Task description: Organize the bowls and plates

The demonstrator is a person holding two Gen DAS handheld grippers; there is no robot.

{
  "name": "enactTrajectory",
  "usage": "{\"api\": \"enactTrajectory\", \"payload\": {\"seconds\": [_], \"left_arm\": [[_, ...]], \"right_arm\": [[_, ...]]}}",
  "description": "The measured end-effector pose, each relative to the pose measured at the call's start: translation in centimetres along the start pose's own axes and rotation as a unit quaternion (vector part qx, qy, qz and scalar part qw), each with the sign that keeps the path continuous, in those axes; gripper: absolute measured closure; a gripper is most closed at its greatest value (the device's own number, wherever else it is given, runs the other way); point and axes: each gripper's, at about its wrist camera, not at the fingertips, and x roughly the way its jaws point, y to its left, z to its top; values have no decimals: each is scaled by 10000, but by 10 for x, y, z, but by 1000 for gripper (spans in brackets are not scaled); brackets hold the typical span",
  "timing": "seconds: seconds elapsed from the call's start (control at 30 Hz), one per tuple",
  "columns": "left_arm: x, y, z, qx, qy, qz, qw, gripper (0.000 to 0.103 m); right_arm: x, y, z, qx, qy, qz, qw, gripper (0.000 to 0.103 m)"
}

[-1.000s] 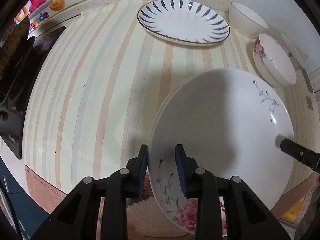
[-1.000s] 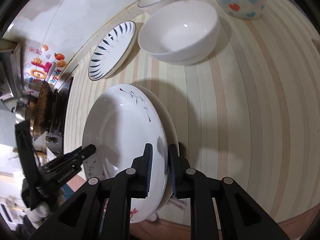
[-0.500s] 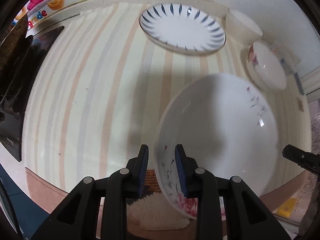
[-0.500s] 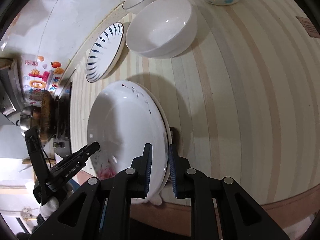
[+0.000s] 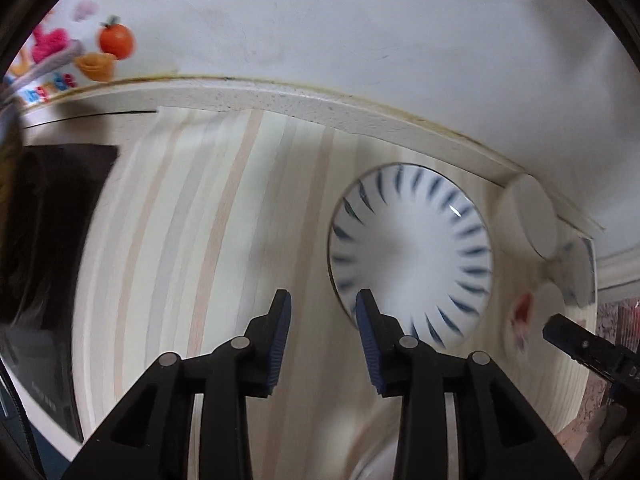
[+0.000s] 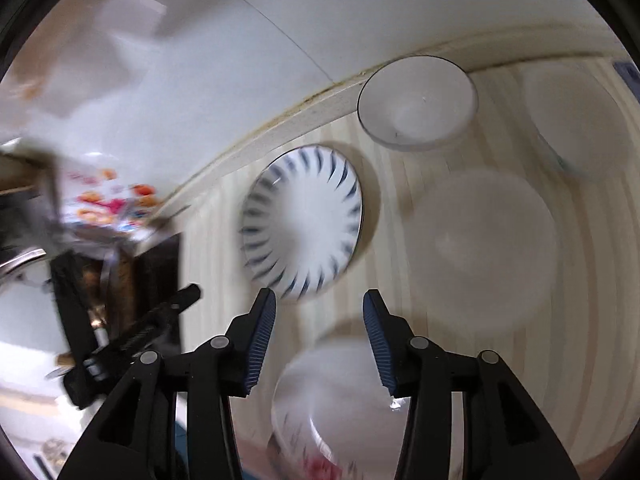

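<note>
We've got both tongs spread wide, holding nothing: left tongs (image 5: pixel 320 312) just beside the blue-striped plate (image 5: pixel 412 264) on the tabletop (image 5: pixel 180 240), right tongs (image 6: pixel 320 316) near it, w/ floral plate (image 6: pixel 332 400) below.

- Even, soft indoor light in both views; the white wall is bright, without hard glare.
- A small glint sits on the blue-streaked white plate (image 5: pixel 410 258) (image 6: pixel 304 220).
- Motion blur smears both views — worst in the right wrist view, where the large plain white bowl (image 6: pixel 486 248) is a haze.
- Fisheye bends the pale striped countertop (image 5: pixel 192 240); corners go black.
</note>
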Motion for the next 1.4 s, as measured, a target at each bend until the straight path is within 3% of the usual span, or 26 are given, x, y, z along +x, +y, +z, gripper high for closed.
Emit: {"api": "enactTrajectory", "payload": {"seconds": [0.27, 0.4, 0.47, 0.5, 0.87, 1.2, 1.4], "left_arm": [[73, 4, 32, 96, 543, -88, 9984, 71], [80, 0, 34, 190, 450, -282, 9984, 73], [78, -4, 34, 307, 318, -356, 9984, 85], [78, -6, 34, 340, 293, -308, 9985, 85], [40, -15, 18, 525, -89, -101, 9985, 85], [-45, -24, -14, 428, -486, -317, 9974, 85], [-66, -45, -49, 365, -561, -399, 9970, 85]], "right_arm": [[66, 10, 60, -223, 254, -1003, 9944, 57], [87, 13, 66, -448, 408, -1271, 9900, 80], [96, 12, 65, -554, 437, -1437, 9871, 87], [101, 10, 65, -559, 482, -1487, 9861, 90], [86, 4, 54, -627, 257, -1302, 9892, 91], [7, 4, 23, -752, -59, -832, 9937, 91], [-41, 2, -15, -931, -183, -656, 9933, 91]]}}
